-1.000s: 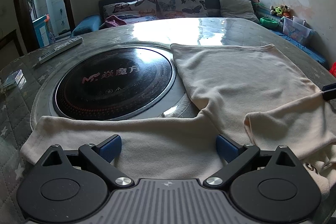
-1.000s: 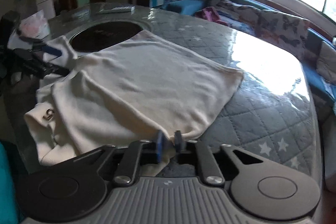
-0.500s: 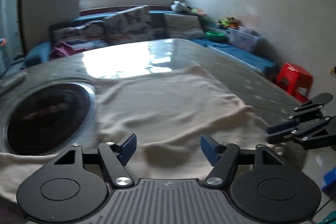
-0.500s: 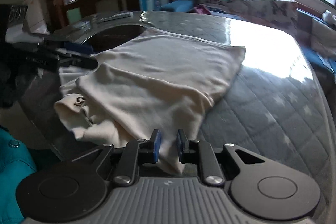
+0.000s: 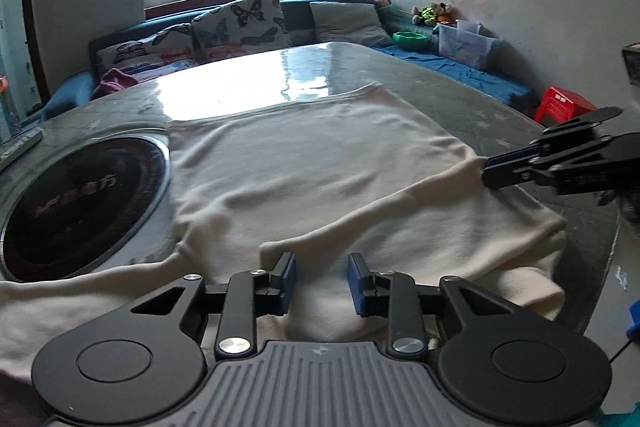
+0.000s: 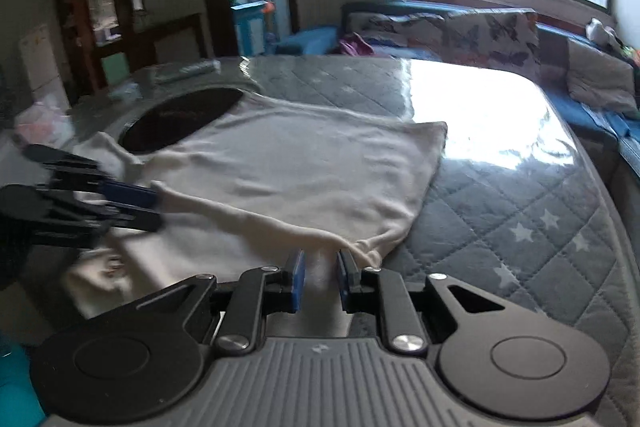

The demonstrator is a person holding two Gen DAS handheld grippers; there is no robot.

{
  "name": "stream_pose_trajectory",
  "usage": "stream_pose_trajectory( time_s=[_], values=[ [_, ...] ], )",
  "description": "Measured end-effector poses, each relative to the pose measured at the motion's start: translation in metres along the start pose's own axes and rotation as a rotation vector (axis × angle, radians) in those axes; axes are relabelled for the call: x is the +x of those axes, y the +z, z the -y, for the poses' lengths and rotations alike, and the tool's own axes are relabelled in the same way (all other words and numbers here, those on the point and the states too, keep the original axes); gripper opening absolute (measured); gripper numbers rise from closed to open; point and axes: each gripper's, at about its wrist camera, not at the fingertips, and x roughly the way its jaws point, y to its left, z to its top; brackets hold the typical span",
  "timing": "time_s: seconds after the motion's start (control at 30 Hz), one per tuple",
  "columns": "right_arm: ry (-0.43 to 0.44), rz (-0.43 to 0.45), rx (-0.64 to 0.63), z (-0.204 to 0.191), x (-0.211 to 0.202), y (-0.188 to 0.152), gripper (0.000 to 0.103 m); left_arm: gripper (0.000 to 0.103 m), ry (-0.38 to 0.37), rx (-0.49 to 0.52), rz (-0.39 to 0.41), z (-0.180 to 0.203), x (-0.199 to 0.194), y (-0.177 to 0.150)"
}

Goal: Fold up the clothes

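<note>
- A cream garment [image 5: 320,163] lies spread over the quilted, glass-topped desk [image 5: 480,95], one part folded over toward the near edge, its left border overlapping the round black cooktop [image 5: 80,203] set in the desk at 9 o'clock in the left wrist view.
- The left gripper [image 5: 322,283] is closing; its blue fingers [image 5: 286,283] stand a narrow gap apart with the garment's near fold between them, and whether the pads already press the cloth cannot be told.
- The right gripper [image 6: 320,279] has its fingers [image 6: 298,279] nearly together, pinching a bunched edge of the garment at 6 o'clock in its own view; a taut ridge of cloth runs from there toward the left gripper at 9 o'clock.
- In the left wrist view the right gripper enters at 3 o'clock, its tips on the garment's right edge.
- Butterfly-print cushions [image 5: 240,23] sit at 12 o'clock beyond the desk.
</note>
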Motion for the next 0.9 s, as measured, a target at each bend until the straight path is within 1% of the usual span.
stream_pose_trajectory(
  time_s=[0.07,0.13,0.23,0.27,0.37,0.43,0.5,0.57,0.67,0.7,0.8,0.83,0.9],
  values=[
    [-0.003,0.009,0.025,0.004,0.002,-0.001,0.016,0.031,0.02,0.001,-0.002,-0.001,-0.002,0.001],
    [-0.021,0.014,0.028,0.004,-0.001,0.0,0.016,0.031,0.022,-0.013,0.003,-0.003,-0.004,0.003],
    [-0.034,0.035,0.006,-0.004,-0.005,0.002,0.022,0.031,-0.007,-0.014,0.022,0.003,-0.008,0.006],
    [-0.034,0.04,-0.005,-0.008,-0.005,0.002,0.027,0.032,-0.022,-0.004,0.025,0.006,-0.008,0.006],
    [0.005,0.043,-0.055,-0.026,-0.002,0.003,0.027,0.033,-0.062,0.037,0.017,0.019,-0.007,0.004],
    [0.042,0.031,-0.098,-0.041,0.002,0.0,0.03,0.034,-0.058,0.041,-0.001,0.019,-0.005,0.0],
    [0.052,0.016,-0.143,-0.053,0.005,-0.005,0.032,0.035,-0.05,0.038,-0.013,0.016,-0.005,-0.005],
    [0.061,0.005,-0.2,-0.066,0.006,-0.012,0.034,0.037,-0.041,0.028,-0.008,0.012,-0.01,-0.006],
    [0.066,0.01,-0.261,-0.078,0.005,-0.012,0.034,0.042,-0.011,-0.026,0.004,0.0,-0.018,-0.007],
    [0.073,0.017,-0.257,-0.08,0.005,-0.009,0.037,0.043,0.001,-0.047,0.006,-0.005,-0.021,-0.008],
    [0.086,0.035,-0.219,-0.079,0.01,0.0,0.037,0.045,0.063,-0.12,0.002,-0.025,-0.027,-0.012],
    [0.089,0.032,-0.203,-0.077,0.015,0.004,0.037,0.047,0.09,-0.145,-0.001,-0.033,-0.029,-0.014],
    [0.104,0.007,-0.175,-0.075,0.025,0.008,0.037,0.047,0.145,-0.195,-0.007,-0.049,-0.034,-0.018]
  ],
)
